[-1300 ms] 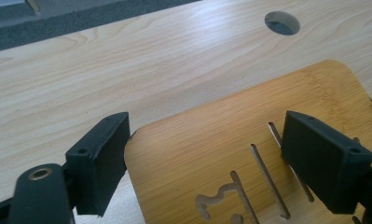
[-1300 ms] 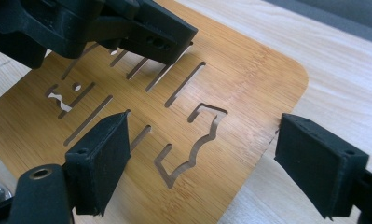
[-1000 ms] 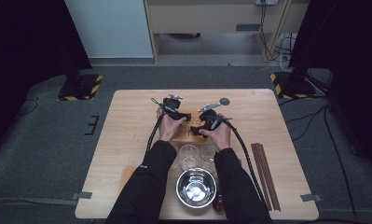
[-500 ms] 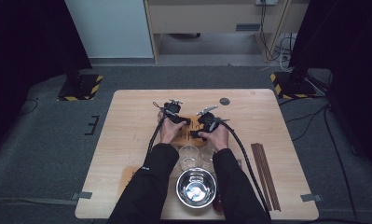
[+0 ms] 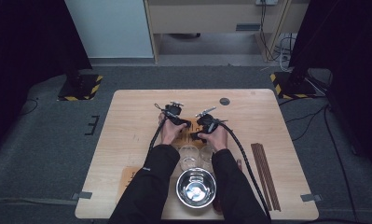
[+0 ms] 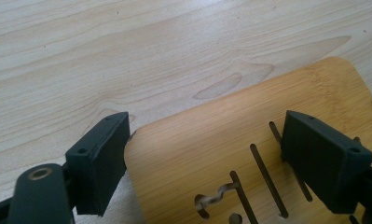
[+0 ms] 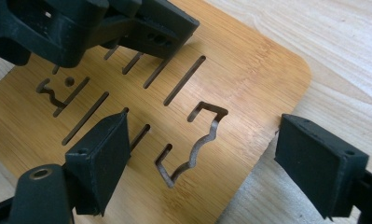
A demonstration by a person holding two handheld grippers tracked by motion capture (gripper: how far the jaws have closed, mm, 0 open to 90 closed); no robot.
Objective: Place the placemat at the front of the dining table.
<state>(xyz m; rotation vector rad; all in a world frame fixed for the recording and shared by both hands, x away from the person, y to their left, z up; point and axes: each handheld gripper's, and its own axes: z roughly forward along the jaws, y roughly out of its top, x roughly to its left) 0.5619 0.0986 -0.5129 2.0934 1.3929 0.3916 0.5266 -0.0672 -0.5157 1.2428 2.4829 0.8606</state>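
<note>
Counting from largest to smallest, we find one table [image 5: 127,140], one slotted bamboo board [image 6: 230,140], one steel bowl [image 5: 196,187], two clear glasses [image 5: 189,156] just beyond the bowl, a bundle of dark sticks [image 5: 265,175] near the right edge whose number we cannot tell, and one small dark disc [image 5: 224,101] toward the far side.

We see two forearms in black sleeves coming in from the near edge, passing either side of the bowl. Both hands sit close together at the middle of the table, each wrapped round a gripper. Our left gripper [image 5: 176,117] and right gripper [image 5: 203,125] point inward toward each other over the board, tilted down at it.

Our left gripper's jaws stand wide apart in its own view, one jaw just off a rounded corner of the board, the other above the slotted area; they hold nothing. Our right gripper's jaws also stand wide, straddling the opposite rounded end, with nothing gripped. In the right gripper view the left gripper [image 7: 127,32] hangs over the far part of the board.

We see the board lying flat on the table, mid-table, between the two grippers. It is honey-coloured bamboo with rounded corners, several straight parallel slots and two wavy cut-outs [image 7: 193,140].
</note>
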